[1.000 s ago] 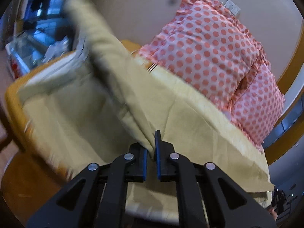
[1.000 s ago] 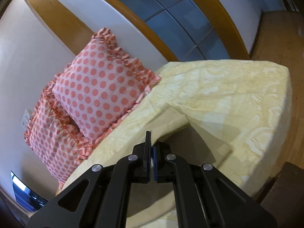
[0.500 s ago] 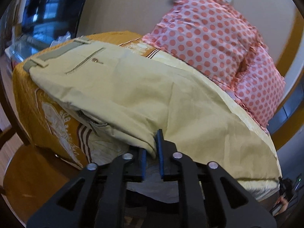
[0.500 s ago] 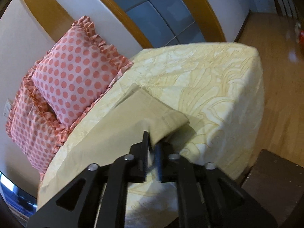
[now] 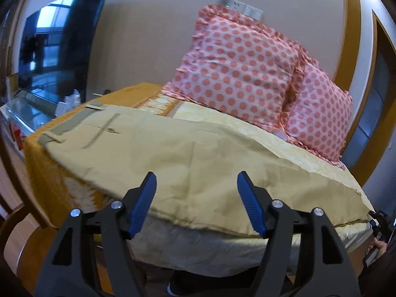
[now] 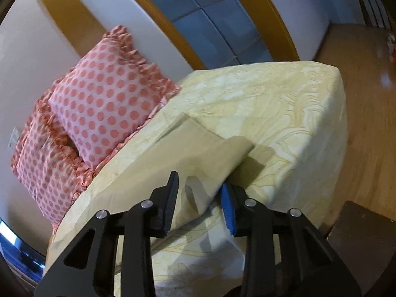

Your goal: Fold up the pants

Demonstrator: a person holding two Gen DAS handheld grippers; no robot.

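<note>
The khaki pants (image 5: 173, 158) lie spread flat along the bed, waistband and back pocket at the far left end (image 5: 81, 121). My left gripper (image 5: 196, 203) is open and empty, just in front of the pants' near edge. In the right wrist view the leg-cuff end of the pants (image 6: 198, 153) lies on the yellow bedspread (image 6: 284, 104). My right gripper (image 6: 199, 203) is open, its jaws on either side of the cuff's drooping corner, which hangs loose between them.
Two pink polka-dot pillows (image 5: 240, 69) (image 6: 104, 104) lean against the wall behind the pants. A TV (image 5: 54, 47) stands at the left. The bed's right corner drops to a wooden floor (image 6: 366, 113). A dark stool (image 6: 366, 237) is at the lower right.
Both grippers were shut on the pants, lifted and laid them flat on the bed. Both have now opened and let go, and backed off slightly.
</note>
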